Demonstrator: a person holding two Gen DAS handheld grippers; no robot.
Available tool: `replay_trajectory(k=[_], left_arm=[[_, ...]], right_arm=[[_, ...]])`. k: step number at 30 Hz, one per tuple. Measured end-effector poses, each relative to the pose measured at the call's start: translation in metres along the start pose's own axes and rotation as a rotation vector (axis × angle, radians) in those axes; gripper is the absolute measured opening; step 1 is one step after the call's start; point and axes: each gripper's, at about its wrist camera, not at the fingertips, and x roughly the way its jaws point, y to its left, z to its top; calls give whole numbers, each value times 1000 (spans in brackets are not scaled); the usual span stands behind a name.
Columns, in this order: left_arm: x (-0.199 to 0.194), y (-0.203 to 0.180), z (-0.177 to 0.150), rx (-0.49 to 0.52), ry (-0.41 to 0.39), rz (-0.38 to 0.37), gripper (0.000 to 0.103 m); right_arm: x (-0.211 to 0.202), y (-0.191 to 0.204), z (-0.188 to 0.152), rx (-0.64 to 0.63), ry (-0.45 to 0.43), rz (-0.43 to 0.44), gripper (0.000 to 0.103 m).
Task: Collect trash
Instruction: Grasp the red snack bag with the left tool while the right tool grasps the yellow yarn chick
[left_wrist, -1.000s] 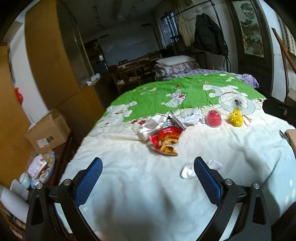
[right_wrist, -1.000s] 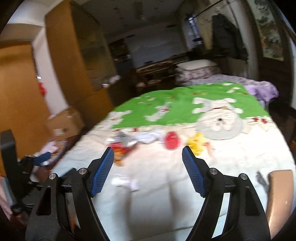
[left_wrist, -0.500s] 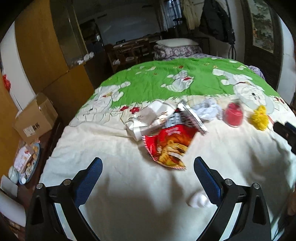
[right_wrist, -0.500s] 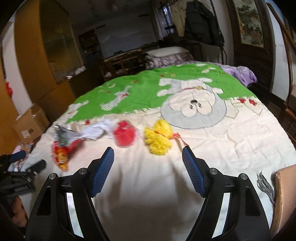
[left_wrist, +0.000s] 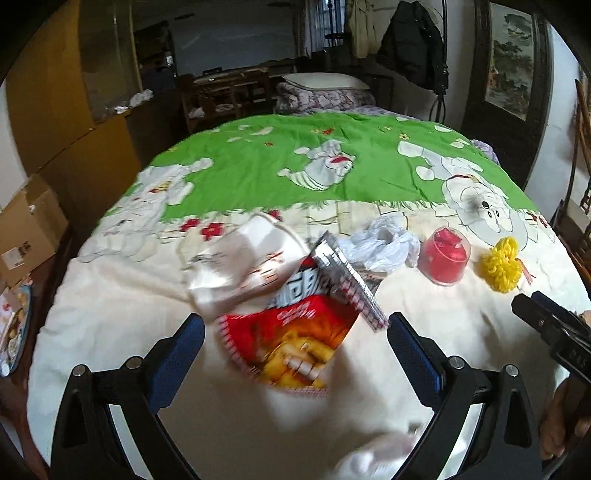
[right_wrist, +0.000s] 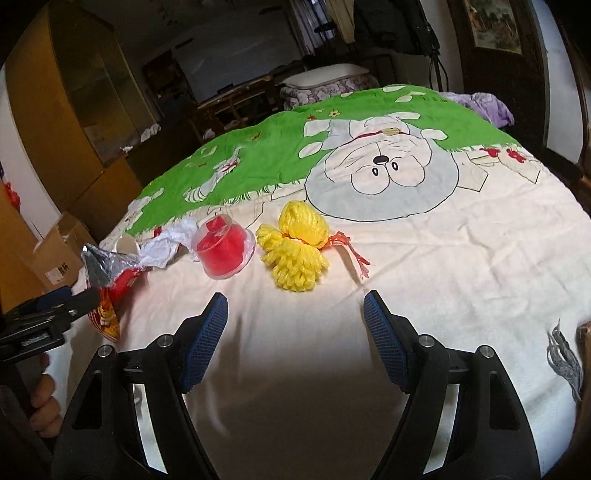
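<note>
Left wrist view first: at the far left edge you have a cardboard box (left_wrist: 27, 236) on the floor beside the bed (left_wrist: 129, 306). Your left gripper (left_wrist: 295, 347) stands wide, nothing between its blue pads (left_wrist: 173, 362), and it hangs just over the near end of a red snack bag (left_wrist: 291, 343) lying flat on the cream bedspread. A white paper bag (left_wrist: 240, 266) touches the snack bag's far left side, and a torn silver wrapper (left_wrist: 347, 277) lies across its far right corner. Further right sit a crumpled clear plastic bag (left_wrist: 380, 245), then a clear cup with red contents (left_wrist: 445, 256), then a yellow mesh net (left_wrist: 502, 264), each close beside the next. A white scrap (left_wrist: 373, 454) lies blurred at the bottom edge, near the right finger.

Right wrist view: your left hand (right_wrist: 42, 404) and its tool show at the left edge, next to the snack bag (right_wrist: 110, 306). Your right gripper (right_wrist: 295, 325) is also wide and empty, above bare bedspread, with the yellow net (right_wrist: 295, 251) just beyond its tips and the cup (right_wrist: 223, 247) to the left of that.
</note>
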Motion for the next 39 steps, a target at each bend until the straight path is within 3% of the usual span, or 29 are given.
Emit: replay_trajectory(k=[7,10,17,24,29,30,31,33,34,36,39], left_arm=[[45,12,-14,-55,88,32,93],[37,17,-21,-77,35,41,86],[24,12,-23,-64,-34,75,86],[27,20,-19,-107,-21,68,86],[29,25,-12,-124,-54,83,86],[30,24,-11,-118,-57,84,78],[32,22,-11,-111,-55,82,71],[35,17,-12,-82,-43,61,40],[35,16,-12,-74,-41,52,35],[31,14,-14,-61,-58,47,33],[18,12,-15,-55,-92,45,31]], right_arm=[[1,-2,-1,16,1,10,74],[1,-1,-2,9,-2,5,74],[-5,2,7,8,-42,-14,74],[16,17,33,-46,-56,-72,74],[37,16,32,-53,19,-116,74],[40,15,32,-49,32,-112,73],[42,15,32,-48,39,-111,71],[47,17,30,-60,57,-103,50],[48,19,29,-70,60,-102,46],[48,21,28,-81,54,-90,27],[39,24,29,-88,18,-74,21]])
